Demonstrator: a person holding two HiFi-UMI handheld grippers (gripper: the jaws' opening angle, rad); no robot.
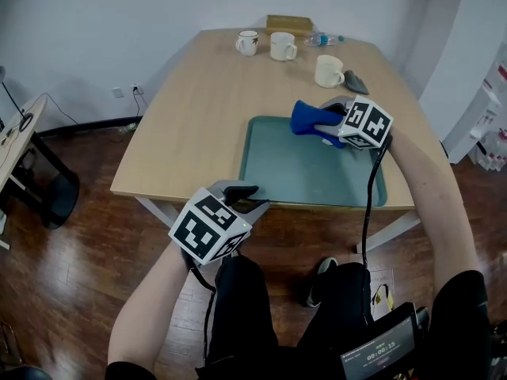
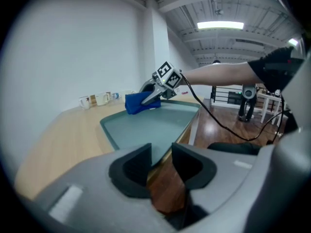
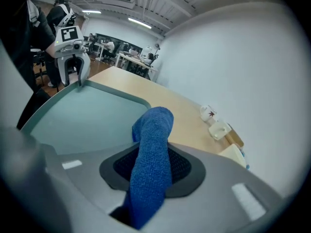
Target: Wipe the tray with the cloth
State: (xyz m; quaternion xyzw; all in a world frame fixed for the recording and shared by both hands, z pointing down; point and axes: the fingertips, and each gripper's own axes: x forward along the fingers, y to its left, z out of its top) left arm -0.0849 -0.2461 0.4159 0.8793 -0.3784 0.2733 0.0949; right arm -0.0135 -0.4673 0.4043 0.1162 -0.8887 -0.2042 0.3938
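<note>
R gripper [image 1: 329, 127] clenched on cloth [image 1: 307, 119]. Cloth is bunched and appears to rest on tray [image 1: 309, 176] at its far-right corner. Tray's long axis runs L-R along near edge of table [image 1: 198, 117]. Bare bed lies left of and nearer than cloth.

L gripper [image 1: 240, 193]: jaws apart, nothing gripped, just beside tray's near-left corner.

Judgement: wiping stroke falls to R arm, sweeping leftward.

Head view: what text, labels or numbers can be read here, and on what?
Screen at the bottom edge: timer-like digits, too small to read surely.
Water bottle: label too blurred to read.
Mug: a small dark print, no legible words.
Marker cube: black-and-white squares, no letters.
</note>
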